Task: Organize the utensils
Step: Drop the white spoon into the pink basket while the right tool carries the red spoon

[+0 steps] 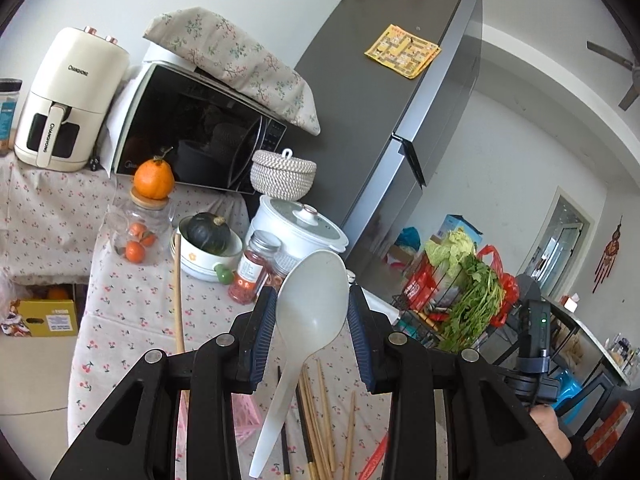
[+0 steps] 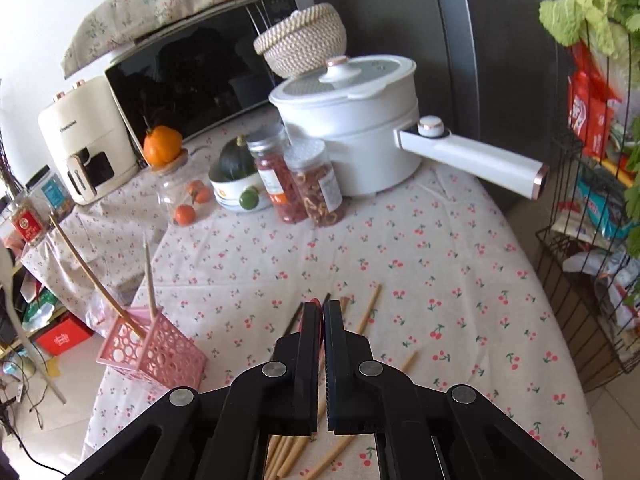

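My left gripper [image 1: 312,300] is shut on a white plastic spoon [image 1: 310,304], gripped by its bowl, handle hanging down toward the table. Several wooden and dark chopsticks [image 1: 316,416] lie loose on the cherry-print tablecloth below it. My right gripper [image 2: 322,308] is shut on a thin red utensil [image 2: 316,303] just above the scattered chopsticks [image 2: 370,310]. A pink perforated utensil holder [image 2: 154,350] stands at the table's left edge with two wooden sticks [image 2: 150,280] in it; it shows in the left wrist view [image 1: 244,416] under the jaws.
At the table's back stand a white pot with a long handle [image 2: 360,120], two spice jars [image 2: 296,176], a bowl with a squash [image 2: 234,184] and a glass jar with oranges [image 2: 180,192]. A wire rack of vegetables [image 2: 592,240] stands right. A fridge [image 1: 380,120] is behind.
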Demonstrator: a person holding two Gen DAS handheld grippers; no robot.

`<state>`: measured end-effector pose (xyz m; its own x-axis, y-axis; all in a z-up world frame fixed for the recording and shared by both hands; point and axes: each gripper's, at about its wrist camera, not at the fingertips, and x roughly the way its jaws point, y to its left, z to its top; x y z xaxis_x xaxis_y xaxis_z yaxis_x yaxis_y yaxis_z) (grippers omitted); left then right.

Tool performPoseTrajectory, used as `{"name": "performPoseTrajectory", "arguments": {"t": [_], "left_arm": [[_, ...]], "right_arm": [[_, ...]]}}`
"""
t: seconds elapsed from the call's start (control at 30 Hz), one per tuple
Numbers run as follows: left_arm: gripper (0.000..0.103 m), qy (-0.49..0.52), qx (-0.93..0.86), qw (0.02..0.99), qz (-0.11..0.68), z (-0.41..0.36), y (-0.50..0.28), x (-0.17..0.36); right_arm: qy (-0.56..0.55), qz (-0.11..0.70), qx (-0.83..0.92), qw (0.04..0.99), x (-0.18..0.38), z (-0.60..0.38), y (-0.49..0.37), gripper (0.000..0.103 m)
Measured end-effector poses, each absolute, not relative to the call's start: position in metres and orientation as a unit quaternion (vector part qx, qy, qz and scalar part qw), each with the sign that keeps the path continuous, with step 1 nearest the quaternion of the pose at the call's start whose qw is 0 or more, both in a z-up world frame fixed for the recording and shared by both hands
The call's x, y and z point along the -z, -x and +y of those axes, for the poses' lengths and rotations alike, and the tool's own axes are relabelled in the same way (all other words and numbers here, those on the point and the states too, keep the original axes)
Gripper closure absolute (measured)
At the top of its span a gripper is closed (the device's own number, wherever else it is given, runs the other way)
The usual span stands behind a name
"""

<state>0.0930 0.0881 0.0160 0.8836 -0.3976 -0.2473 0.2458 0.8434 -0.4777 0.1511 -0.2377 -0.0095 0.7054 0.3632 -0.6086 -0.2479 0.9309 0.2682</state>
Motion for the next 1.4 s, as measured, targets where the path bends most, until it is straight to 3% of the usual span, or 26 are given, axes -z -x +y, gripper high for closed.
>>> {"name": "performPoseTrajectory", "arguments": {"t": [0.33,0.7,0.8,1.17,1.4], "left_arm": [[0.065,0.210,0.112,0.957,0.168,0.097,-0.146,0.017],[0.063,0.193,0.109,0.954,0.200,0.088,-0.155,0.040],[0.053,0.190,0.109,0.950,0.222,0.087,-0.150,0.039],[0.034,0.159,0.078,0.935,0.306,0.095,-0.102,0.025],[0.030,0.135,0.026,0.916,0.378,0.123,-0.083,0.036]], "right_arm": [[-0.091,0.325,-0.169,0.926,-0.001,-0.215,-0.158,0.102],[-0.084,0.316,-0.166,0.930,-0.002,-0.198,-0.165,0.102],[-0.081,0.310,-0.161,0.933,-0.006,-0.195,-0.162,0.102],[-0.076,0.248,-0.160,0.952,-0.036,-0.163,-0.135,0.102],[-0.076,0.204,-0.147,0.965,-0.048,-0.129,-0.127,0.101]]}}
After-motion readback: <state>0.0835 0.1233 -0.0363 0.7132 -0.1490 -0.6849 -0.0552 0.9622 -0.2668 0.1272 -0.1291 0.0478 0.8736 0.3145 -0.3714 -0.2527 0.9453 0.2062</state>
